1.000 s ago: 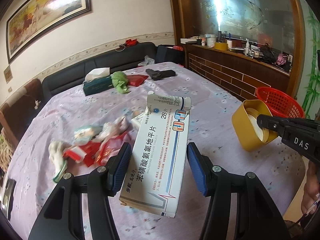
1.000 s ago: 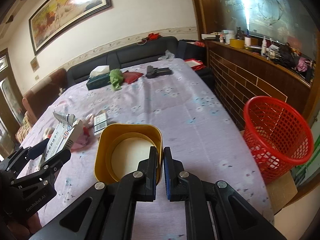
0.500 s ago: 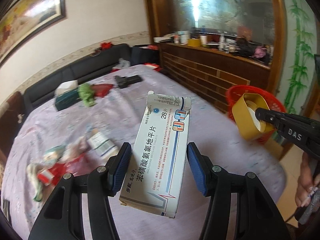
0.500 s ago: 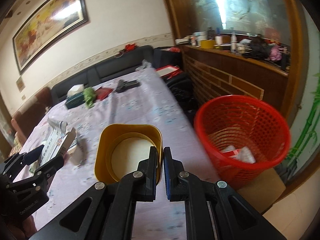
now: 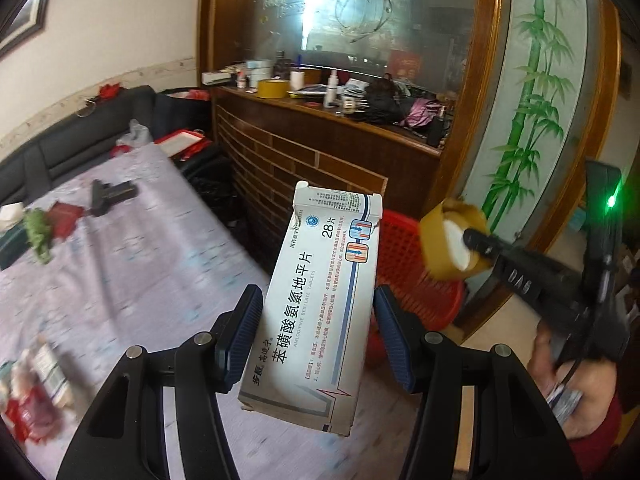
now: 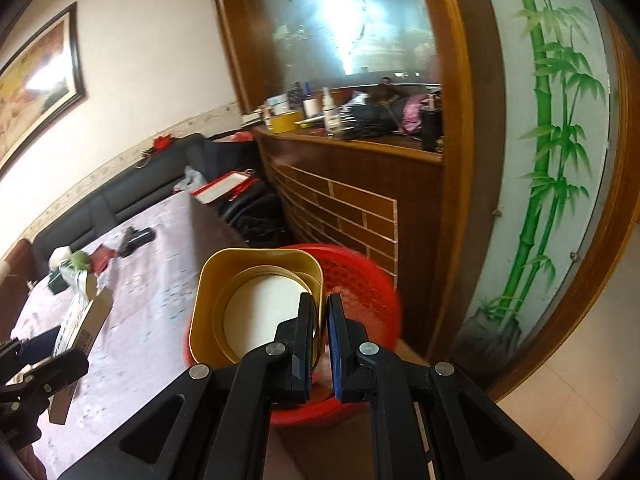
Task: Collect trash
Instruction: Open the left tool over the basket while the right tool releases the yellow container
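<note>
The left gripper (image 5: 318,338) has its fingers (image 5: 240,340) partly spread and clamped on the long sides of a white medicine box (image 5: 320,312); the box stands tilted between the blue pads, its torn flap end uppermost, raised above the near edge of the counter (image 5: 132,272). On the counter's left side lie leftover wrappers (image 5: 32,396), blurred, and farther back a green item (image 5: 38,236) and a dark object (image 5: 110,196).

The right gripper (image 6: 320,334) has its fingers (image 6: 306,340) pinched nearly together on the rim wall of a yellow tin (image 6: 256,304), one finger inside and one outside. The tin's mouth faces the camera and shows a white round bottom; nothing loose is seen in it. It hangs directly in front of the red basket (image 6: 376,304), which stands on the floor beside the counter's end; the basket's contents are hidden by the tin. In the left wrist view a hand (image 5: 572,388) grips the right tool's handle, the tool pointing slantwise toward the basket.
</note>
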`<state>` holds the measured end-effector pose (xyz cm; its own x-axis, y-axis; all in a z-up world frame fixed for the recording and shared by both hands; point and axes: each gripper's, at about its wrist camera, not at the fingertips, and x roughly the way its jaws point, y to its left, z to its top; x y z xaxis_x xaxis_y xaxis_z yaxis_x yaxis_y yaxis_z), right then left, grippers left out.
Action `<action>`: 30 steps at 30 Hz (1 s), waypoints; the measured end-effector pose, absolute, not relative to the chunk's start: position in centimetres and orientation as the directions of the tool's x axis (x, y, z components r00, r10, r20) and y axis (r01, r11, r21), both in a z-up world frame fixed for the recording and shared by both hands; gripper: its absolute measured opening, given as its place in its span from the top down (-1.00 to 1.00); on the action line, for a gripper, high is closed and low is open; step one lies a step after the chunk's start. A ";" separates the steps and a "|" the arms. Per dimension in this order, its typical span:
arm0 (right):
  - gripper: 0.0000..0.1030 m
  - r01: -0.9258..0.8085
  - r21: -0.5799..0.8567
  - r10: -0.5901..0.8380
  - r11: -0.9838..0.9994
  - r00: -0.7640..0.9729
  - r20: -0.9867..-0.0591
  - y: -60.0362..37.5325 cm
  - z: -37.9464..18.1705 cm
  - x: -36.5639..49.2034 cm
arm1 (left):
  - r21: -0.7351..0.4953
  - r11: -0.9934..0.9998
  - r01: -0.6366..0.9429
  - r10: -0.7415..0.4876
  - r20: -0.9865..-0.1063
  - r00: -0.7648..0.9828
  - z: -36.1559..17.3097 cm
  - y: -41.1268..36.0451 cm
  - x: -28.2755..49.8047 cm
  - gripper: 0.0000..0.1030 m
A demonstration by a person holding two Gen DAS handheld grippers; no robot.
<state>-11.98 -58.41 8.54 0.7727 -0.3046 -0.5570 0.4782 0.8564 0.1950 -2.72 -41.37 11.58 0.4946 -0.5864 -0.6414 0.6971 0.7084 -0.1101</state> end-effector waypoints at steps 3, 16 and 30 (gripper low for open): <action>0.80 0.497 0.185 -0.319 0.848 0.756 -0.572 -59.7 8.1 -10.6 | -0.142 0.699 0.701 -0.603 -0.644 0.471 11.2 -43.5 -1.6 -0.11; 0.37 0.469 0.269 -0.260 0.841 0.787 -0.560 -60.3 7.6 -11.8 | -0.191 0.720 0.668 -0.599 -0.657 0.457 9.8 -40.2 -1.7 -0.43; 0.29 0.174 0.259 0.019 0.950 0.795 -0.606 -46.5 7.2 -8.2 | -0.137 0.849 0.510 -0.464 -0.657 0.595 9.3 -24.8 -3.9 -0.44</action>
